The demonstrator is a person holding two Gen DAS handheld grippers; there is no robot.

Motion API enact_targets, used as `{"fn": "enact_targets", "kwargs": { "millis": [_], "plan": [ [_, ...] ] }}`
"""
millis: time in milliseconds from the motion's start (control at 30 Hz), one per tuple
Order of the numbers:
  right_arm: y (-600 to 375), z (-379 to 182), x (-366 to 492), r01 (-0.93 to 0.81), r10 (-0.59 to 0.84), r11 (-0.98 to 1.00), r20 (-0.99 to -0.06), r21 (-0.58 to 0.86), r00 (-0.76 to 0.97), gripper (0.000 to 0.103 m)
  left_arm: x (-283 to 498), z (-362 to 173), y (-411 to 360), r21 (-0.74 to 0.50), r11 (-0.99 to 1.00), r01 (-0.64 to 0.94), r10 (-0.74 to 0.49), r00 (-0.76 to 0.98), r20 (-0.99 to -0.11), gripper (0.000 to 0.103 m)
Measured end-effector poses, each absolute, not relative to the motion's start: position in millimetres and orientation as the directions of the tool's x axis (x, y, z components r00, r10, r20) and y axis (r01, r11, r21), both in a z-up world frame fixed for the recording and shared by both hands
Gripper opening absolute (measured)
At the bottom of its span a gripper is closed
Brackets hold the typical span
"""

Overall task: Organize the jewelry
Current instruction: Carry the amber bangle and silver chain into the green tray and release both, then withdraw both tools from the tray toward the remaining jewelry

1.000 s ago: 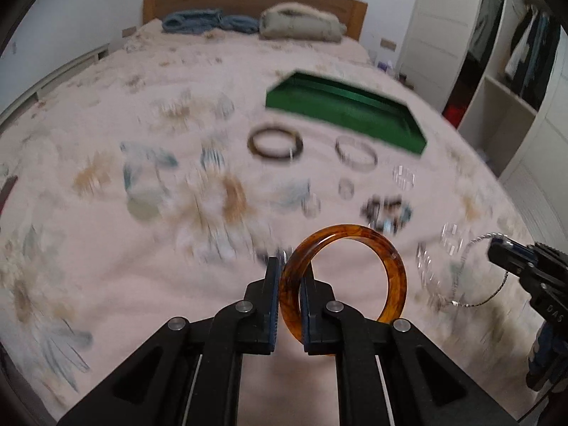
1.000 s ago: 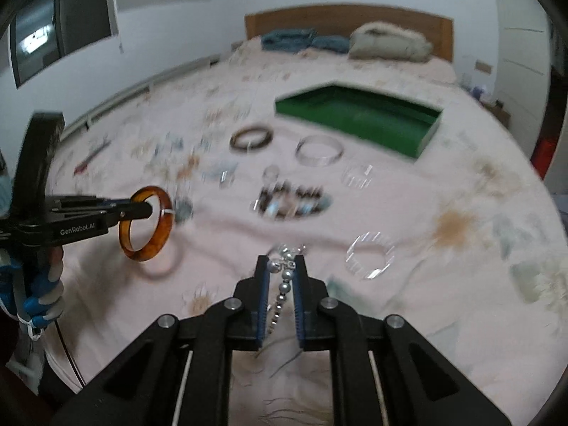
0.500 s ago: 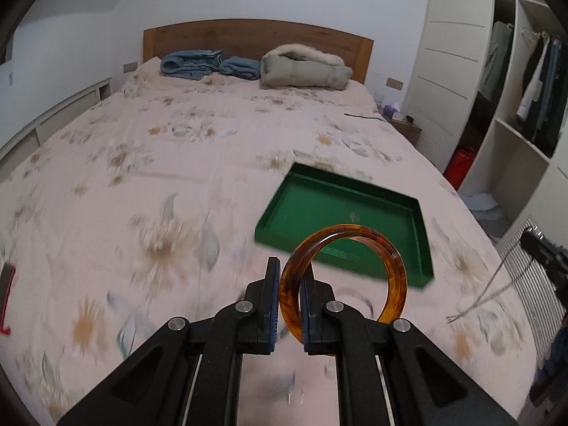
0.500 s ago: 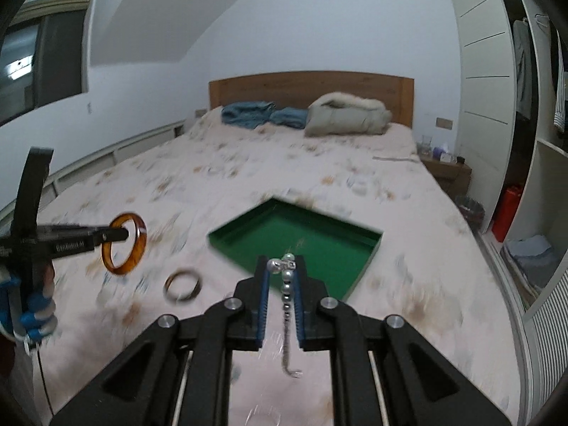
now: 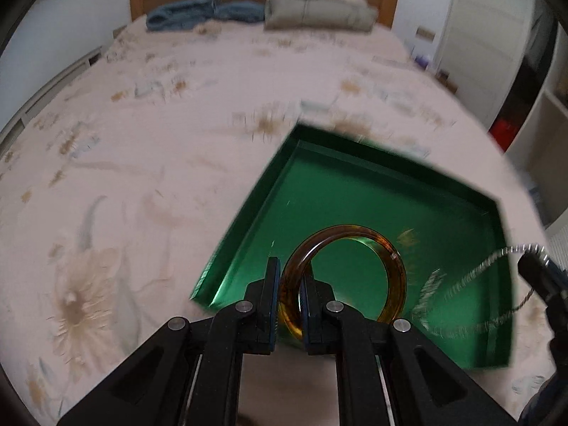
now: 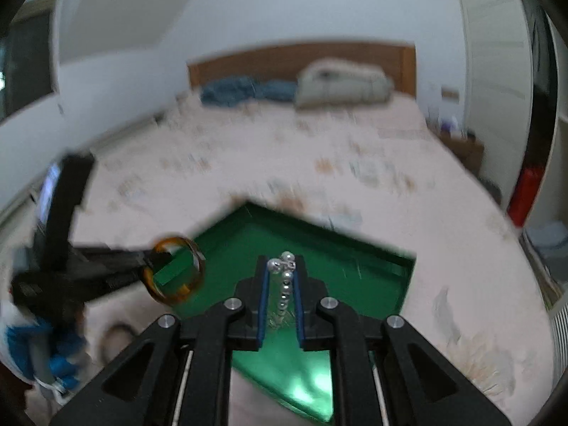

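Observation:
My left gripper (image 5: 289,273) is shut on an amber bangle (image 5: 390,255) and holds it upright over the near left part of the green tray (image 5: 269,184). My right gripper (image 6: 282,266) is shut on a silver bead chain (image 6: 285,285) that hangs over the tray (image 6: 355,266). The chain (image 5: 461,280) dangles from the right gripper (image 5: 539,277) at the right edge of the left wrist view. The left gripper (image 6: 149,266) with the bangle (image 6: 191,284) shows at the left of the right wrist view.
The tray lies on a floral bedspread (image 5: 142,163). A pillow (image 5: 319,10) and blue cloth (image 5: 198,10) lie by the headboard. A wardrobe (image 5: 497,53) stands to the right. A dark bangle (image 6: 117,337) lies on the bed near the left hand.
Both grippers have moved forward from the scattered jewelry to above the green tray, carrying the bangle and the chain. The tray now fills the lower views.

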State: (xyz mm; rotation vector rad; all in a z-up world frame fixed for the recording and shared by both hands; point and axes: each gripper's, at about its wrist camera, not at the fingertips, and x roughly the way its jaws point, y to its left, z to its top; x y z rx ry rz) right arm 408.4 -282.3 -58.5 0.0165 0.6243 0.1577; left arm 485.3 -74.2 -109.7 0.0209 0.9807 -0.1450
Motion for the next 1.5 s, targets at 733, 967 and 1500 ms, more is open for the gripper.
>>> {"fn": "enact_targets", "kwargs": {
  "millis": [733,967,1500],
  "plan": [
    [-305,-91,415,-0.066,0.033,0.998,-0.704,-0.02,0.71,0.034,469,-81,-51,-0.054,0.984,0.172,-0.143,0.566,-0.812,0.035],
    [-307,-16,307,-0.117,0.112,0.993,-0.573,0.027,0.812,0.035,360,-12,-1,-0.021,0.976,0.216,-0.165,0.677,-0.717,0.038],
    [-303,6,77,-0.106,0.117,0.993,-0.512,0.051,0.851,0.04,113,33,100,0.024,0.998,0.066,-0.038,0.804,-0.593,0.059]
  ]
}}
